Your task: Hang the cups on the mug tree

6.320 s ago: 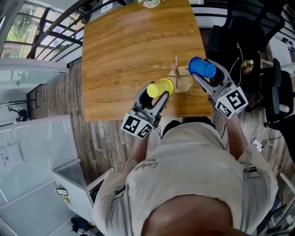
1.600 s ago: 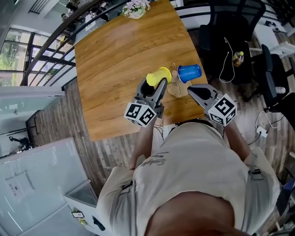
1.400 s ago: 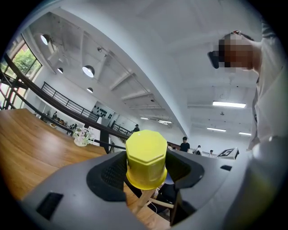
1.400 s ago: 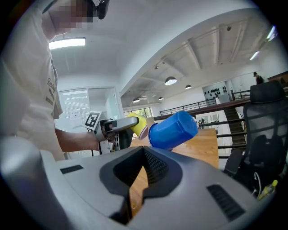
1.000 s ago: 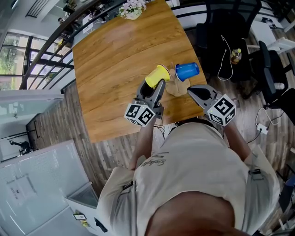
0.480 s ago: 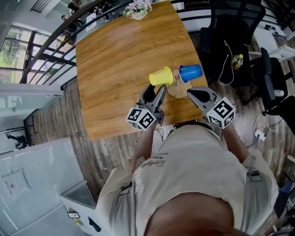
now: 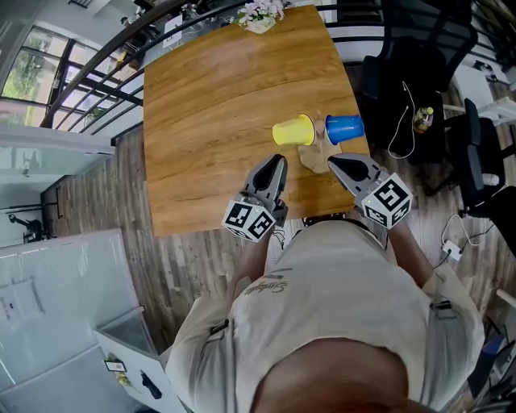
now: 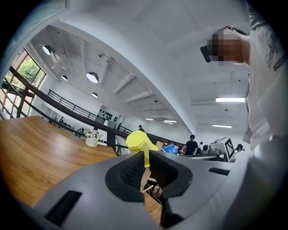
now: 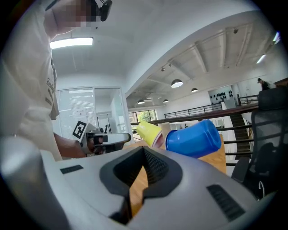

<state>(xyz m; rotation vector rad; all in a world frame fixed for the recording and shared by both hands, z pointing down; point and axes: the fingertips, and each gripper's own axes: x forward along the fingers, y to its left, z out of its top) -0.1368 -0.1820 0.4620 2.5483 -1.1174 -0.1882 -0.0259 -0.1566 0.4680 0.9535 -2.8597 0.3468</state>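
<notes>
A yellow cup point(image 7: 293, 131) and a blue cup point(image 7: 344, 129) hang on their sides from the small wooden mug tree point(image 7: 317, 158) near the table's front right corner. My left gripper point(image 7: 276, 162) sits just short of the yellow cup point(image 8: 138, 141), apart from it. Its jaws have just been closing and now stand shut with nothing between them. My right gripper point(image 7: 333, 162) is shut and empty, just below the blue cup point(image 9: 193, 138). The yellow cup point(image 9: 148, 132) shows left of the blue one in the right gripper view.
The wooden table point(image 7: 218, 89) carries a flower vase point(image 7: 260, 16) at its far edge. Black office chairs point(image 7: 415, 56) stand to the right. A railing runs along the upper left, and a white cabinet point(image 7: 72, 323) stands at the lower left.
My left gripper has let go of the yellow cup, drawn back toward the person and shut its jaws. The yellow cup stays on the tree. The right gripper has hardly moved.
</notes>
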